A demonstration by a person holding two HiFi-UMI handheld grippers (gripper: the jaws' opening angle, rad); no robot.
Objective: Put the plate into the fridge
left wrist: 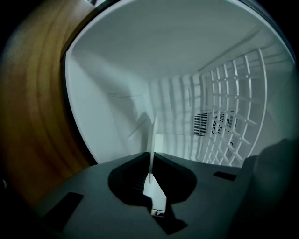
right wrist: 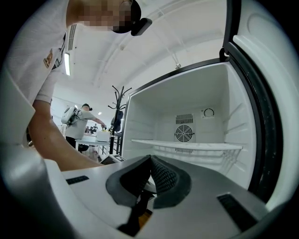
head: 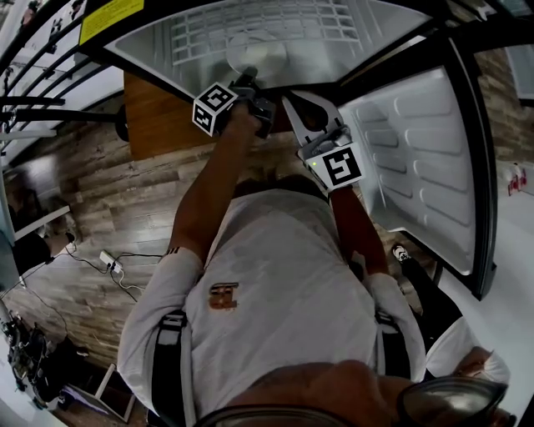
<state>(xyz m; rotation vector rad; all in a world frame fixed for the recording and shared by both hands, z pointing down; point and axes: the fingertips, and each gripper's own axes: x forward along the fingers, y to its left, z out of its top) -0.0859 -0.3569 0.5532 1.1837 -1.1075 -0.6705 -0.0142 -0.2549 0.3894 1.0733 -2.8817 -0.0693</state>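
A white plate (head: 260,55) hangs over the wire shelf (head: 321,23) inside the open fridge. My left gripper (head: 250,82) is shut on its near rim. In the left gripper view the plate (left wrist: 152,133) shows edge-on as a thin white line, pinched between the dark jaws of the left gripper (left wrist: 152,163). The wire shelf (left wrist: 233,107) there lies to the right of the plate. My right gripper (head: 289,100) hovers just right of the left one, at the fridge mouth. Its jaws in the right gripper view (right wrist: 150,158) are shut with nothing between them.
The fridge door (head: 425,158) stands wide open on the right, its inner liner facing me (right wrist: 275,116). A brown wooden panel (head: 158,117) flanks the fridge on the left (left wrist: 32,107). A fan grille (right wrist: 184,133) sits on the back wall. Another person (right wrist: 77,122) works at a far table.
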